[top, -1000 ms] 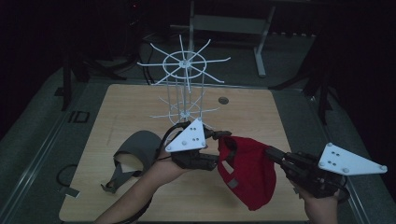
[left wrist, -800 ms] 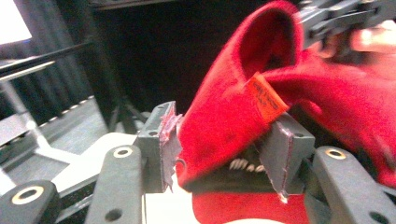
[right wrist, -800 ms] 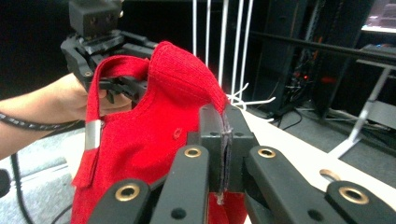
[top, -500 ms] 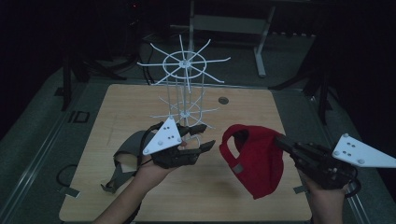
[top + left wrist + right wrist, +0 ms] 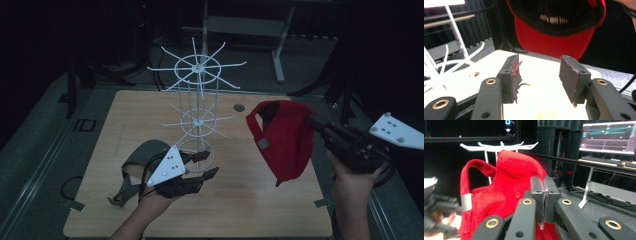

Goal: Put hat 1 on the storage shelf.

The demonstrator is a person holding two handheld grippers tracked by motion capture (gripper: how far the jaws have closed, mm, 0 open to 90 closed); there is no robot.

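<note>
At the near edge of the desk [image 5: 250, 210], the left gripper [image 5: 206, 165] hangs low with its jaws about half apart and nothing between them; just beside it, toward the near left corner, a grey cap [image 5: 137, 165] lies flat on the wood, not yet picked up. Over the right edge, the right gripper [image 5: 316, 123] has its jaws pressed tight on the fabric of the red cap [image 5: 282, 140], which dangles clear of the desk, strap side up. Farther in, at the desk's middle, stands the white wire rack [image 5: 197, 100], none of its prongs carrying a cap. So, as I judge it, the lift is done; hanging the red cap, then the grey one, remains.
</note>
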